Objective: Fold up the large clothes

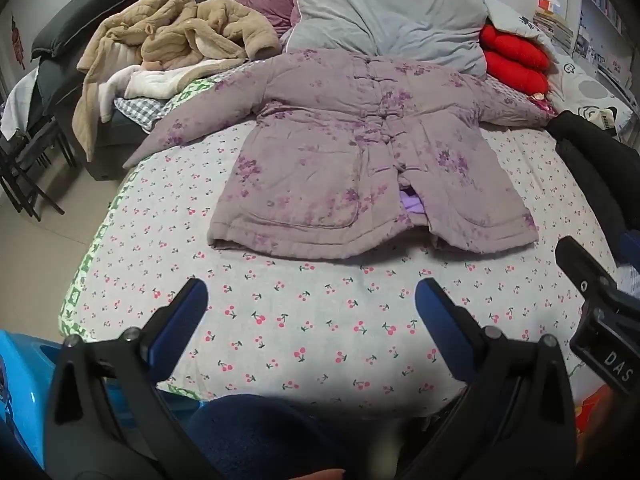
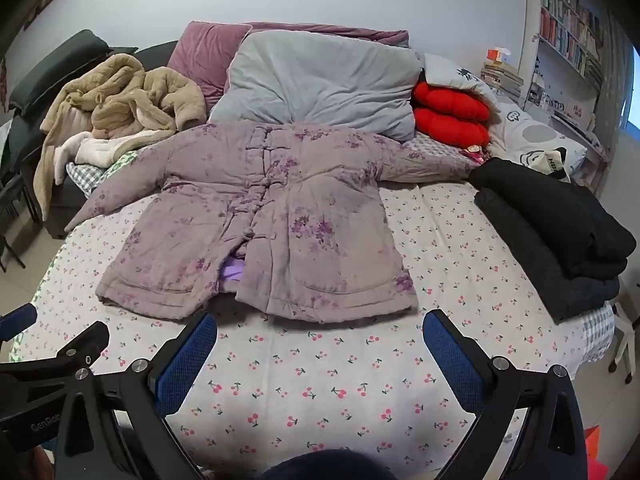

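a purple floral padded jacket (image 1: pixel 360 152) is lying front-up on the cherry-print bedsheet (image 1: pixel 304 320), buttoned down the middle with both sleeves spreading out to the sides and its collar reaching toward a grey pillow (image 1: pixel 384 20). the hem is parting slightly at the centre, showing a lighter purple lining.

the left gripper (image 1: pixel 312 312) is hovering over the bare sheet near the jacket's hem, its blue-padded fingers (image 1: pixel 188 312) spread wide and holding nothing. the right gripper (image 2: pixel 320 344) is hanging just short of the hem, also wide open and empty, with its fingers (image 2: pixel 448 352) apart from the cloth.

a folded black garment (image 2: pixel 552 232) is sitting on the bed to the right of the jacket, well apart from its body. a tan fleece robe (image 2: pixel 120 100) is lying heaped at the far left, and red cushions (image 2: pixel 452 116) are resting beside the grey pillow.
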The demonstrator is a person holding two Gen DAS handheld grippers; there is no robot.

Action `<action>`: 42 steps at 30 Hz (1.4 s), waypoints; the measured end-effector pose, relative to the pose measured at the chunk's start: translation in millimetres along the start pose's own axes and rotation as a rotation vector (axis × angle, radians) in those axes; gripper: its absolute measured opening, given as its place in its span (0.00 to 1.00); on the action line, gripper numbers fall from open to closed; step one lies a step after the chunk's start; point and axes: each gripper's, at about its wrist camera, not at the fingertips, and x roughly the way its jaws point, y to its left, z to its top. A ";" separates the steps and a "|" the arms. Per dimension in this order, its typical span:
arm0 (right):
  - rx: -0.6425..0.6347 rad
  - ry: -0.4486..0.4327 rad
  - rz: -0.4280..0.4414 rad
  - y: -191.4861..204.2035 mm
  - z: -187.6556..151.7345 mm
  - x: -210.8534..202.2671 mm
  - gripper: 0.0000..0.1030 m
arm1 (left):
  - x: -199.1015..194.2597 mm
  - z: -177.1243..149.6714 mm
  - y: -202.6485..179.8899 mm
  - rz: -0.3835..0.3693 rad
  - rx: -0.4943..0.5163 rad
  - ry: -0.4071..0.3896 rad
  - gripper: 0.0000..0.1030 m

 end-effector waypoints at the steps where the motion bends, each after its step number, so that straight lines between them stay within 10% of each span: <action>1: -0.001 -0.001 0.004 0.3 -0.4 0.0 1.00 | -0.1 0.5 -0.4 0.000 -0.001 0.000 1.00; 42: 0.018 0.074 0.017 -5.4 -9.5 46.0 1.00 | 44.2 8.4 4.6 -0.070 -0.046 -0.043 1.00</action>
